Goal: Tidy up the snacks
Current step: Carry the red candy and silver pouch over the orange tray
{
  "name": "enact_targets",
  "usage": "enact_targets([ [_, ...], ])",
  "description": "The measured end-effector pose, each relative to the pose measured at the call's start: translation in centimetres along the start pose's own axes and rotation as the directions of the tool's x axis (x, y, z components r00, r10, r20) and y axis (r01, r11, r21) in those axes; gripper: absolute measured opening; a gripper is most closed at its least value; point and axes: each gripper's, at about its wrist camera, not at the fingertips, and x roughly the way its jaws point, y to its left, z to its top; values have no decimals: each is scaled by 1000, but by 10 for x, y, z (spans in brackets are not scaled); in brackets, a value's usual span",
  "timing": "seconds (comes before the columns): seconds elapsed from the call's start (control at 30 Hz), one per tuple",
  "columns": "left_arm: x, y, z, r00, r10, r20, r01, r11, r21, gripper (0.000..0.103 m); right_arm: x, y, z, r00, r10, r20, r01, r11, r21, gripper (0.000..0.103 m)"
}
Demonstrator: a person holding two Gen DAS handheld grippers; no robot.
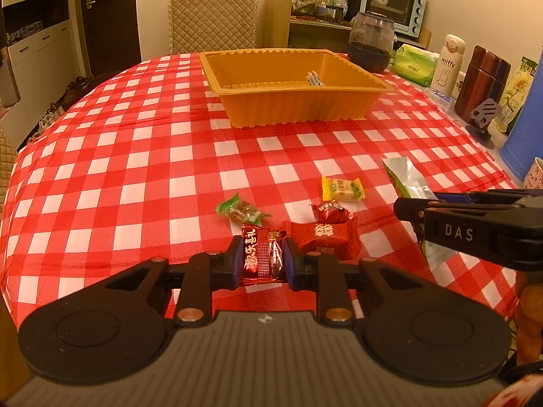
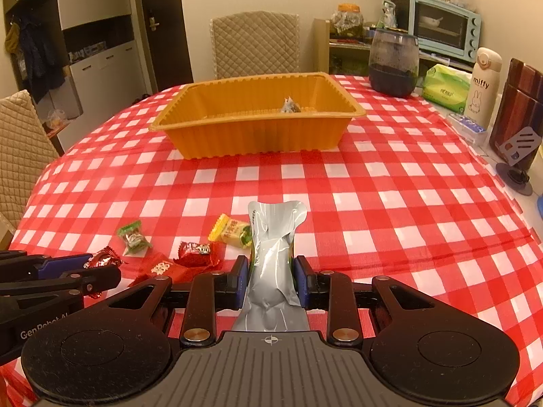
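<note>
My left gripper [image 1: 261, 259] is shut on a dark red candy bar [image 1: 260, 256], low over the checked tablecloth. My right gripper [image 2: 270, 276] is shut on a silver snack pouch [image 2: 273, 257]; it shows from the side in the left wrist view [image 1: 407, 208]. Loose on the cloth lie a red box candy [image 1: 324, 239], a red wrapped candy [image 1: 331, 211], a yellow candy [image 1: 342, 189] and a green candy [image 1: 241, 211]. The orange tray [image 1: 298, 105] stands further back with one small wrapped snack [image 1: 315, 78] inside.
Along the right table edge stand a dark glass jar [image 1: 370, 42], a green tissue pack [image 1: 415, 64], a white miffy bottle [image 1: 448, 64], a brown canister [image 1: 482, 79] and a blue container [image 1: 527, 129]. Quilted chairs stand behind [image 1: 212, 18] and at left [image 2: 20, 142].
</note>
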Motion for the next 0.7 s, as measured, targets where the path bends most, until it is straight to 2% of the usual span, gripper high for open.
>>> enact_targets([
  [0.23,-2,-3,15,1000,-13,25,13,1000,2,22,-5,-4,11,1000,0,22,0,1000,10,30],
  [0.7,-3,-9,66,994,-45,101,43,999,15,22,-14,-21,44,997,11,73,-13,1000,24,30],
])
